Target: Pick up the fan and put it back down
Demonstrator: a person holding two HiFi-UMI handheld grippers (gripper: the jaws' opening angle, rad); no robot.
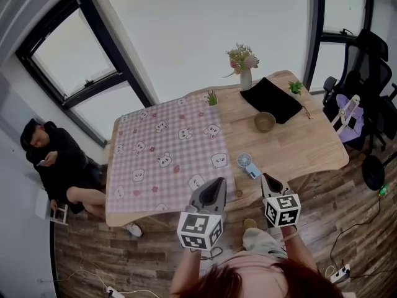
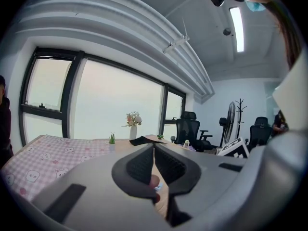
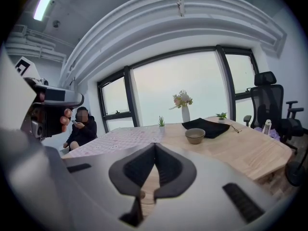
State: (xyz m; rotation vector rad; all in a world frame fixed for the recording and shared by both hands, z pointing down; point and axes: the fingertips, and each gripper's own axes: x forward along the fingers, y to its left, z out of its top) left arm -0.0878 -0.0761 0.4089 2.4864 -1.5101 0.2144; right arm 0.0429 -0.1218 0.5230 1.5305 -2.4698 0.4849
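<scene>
Pale blue and small, the fan (image 1: 246, 163) lies flat on the bare wood of the table (image 1: 322, 148). It is near the near edge, just right of the pink checked cloth (image 1: 161, 148), with its round head toward the far side and its handle angled near and right.

Neither tool holds it. The right gripper (image 1: 265, 177) hangs just near-right of the handle, apart from it, and its own view shows its jaws pressed together with nothing between them. The left gripper (image 1: 218, 182) sits over the near edge, left of the fan, its jaws likewise together and empty.

With the fan on the wood and both tools clear, this reads either as the start of the pick or as the fan already set back down; these views do not settle which. If the pick is still to come, the right gripper would need to spread its jaws, drop to the handle and close across it.

Farther off, a brown bowl (image 1: 265, 121) stands on the wood and looks empty from above. A pale vase (image 1: 246, 78) at the far edge holds flowers (image 1: 242, 57). Two little potted plants (image 1: 213, 98) flank a black mat (image 1: 271, 99).
</scene>
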